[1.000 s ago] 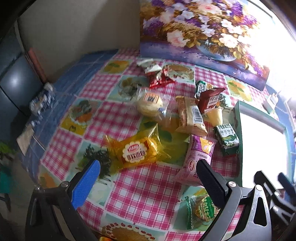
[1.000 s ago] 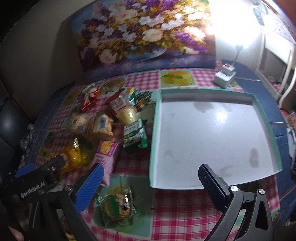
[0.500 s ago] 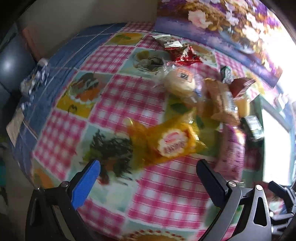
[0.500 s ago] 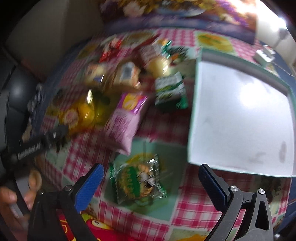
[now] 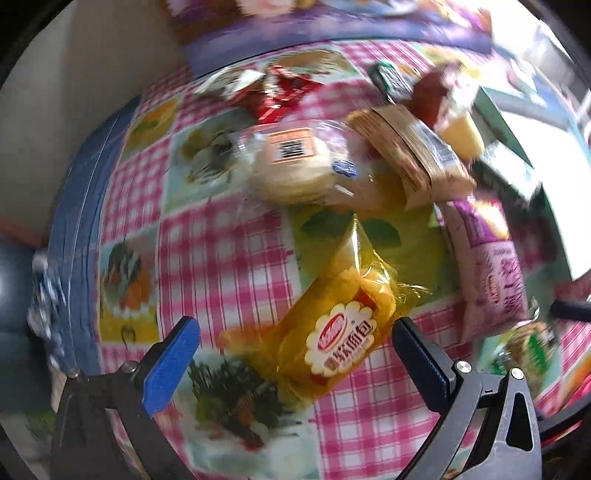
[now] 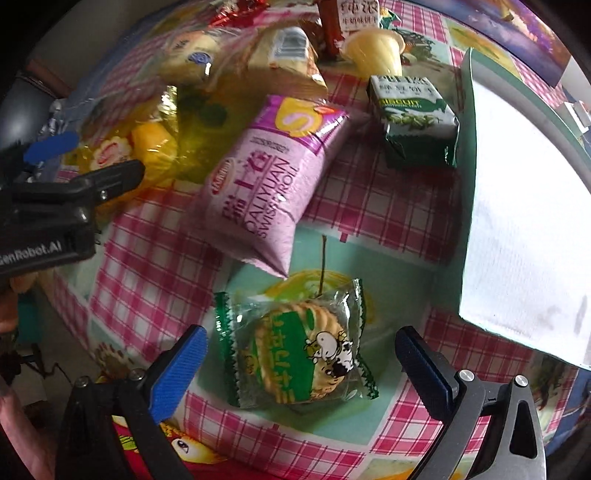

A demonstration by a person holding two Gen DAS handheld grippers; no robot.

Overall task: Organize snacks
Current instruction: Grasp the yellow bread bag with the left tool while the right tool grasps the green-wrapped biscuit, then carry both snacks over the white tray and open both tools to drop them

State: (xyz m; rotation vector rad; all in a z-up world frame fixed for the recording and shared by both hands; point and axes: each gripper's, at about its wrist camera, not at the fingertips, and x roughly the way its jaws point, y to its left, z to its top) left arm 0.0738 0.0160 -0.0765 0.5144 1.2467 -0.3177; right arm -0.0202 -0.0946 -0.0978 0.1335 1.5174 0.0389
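Observation:
My left gripper (image 5: 295,354) is open, its jaws on either side of a yellow bread packet (image 5: 332,325) lying on the checked tablecloth. My right gripper (image 6: 301,363) is open, its jaws on either side of a green-wrapped biscuit packet (image 6: 295,350). A pink Swiss roll packet (image 6: 273,177) lies just beyond it, also in the left wrist view (image 5: 487,266). The left gripper shows in the right wrist view (image 6: 77,177) over the yellow packet (image 6: 140,144).
A white tray with a green rim (image 6: 467,155) lies to the right. Beyond are a green biscuit box (image 6: 413,114), a yellow jelly cup (image 6: 376,48), a round bun packet (image 5: 295,166), a cake packet (image 5: 410,151) and red wrappers (image 5: 284,96). A flower painting (image 5: 332,22) stands behind.
Both grippers have moved down and forward toward the table. The left one now frames the yellow bread packet, the right one the green biscuit packet. Both stay open.

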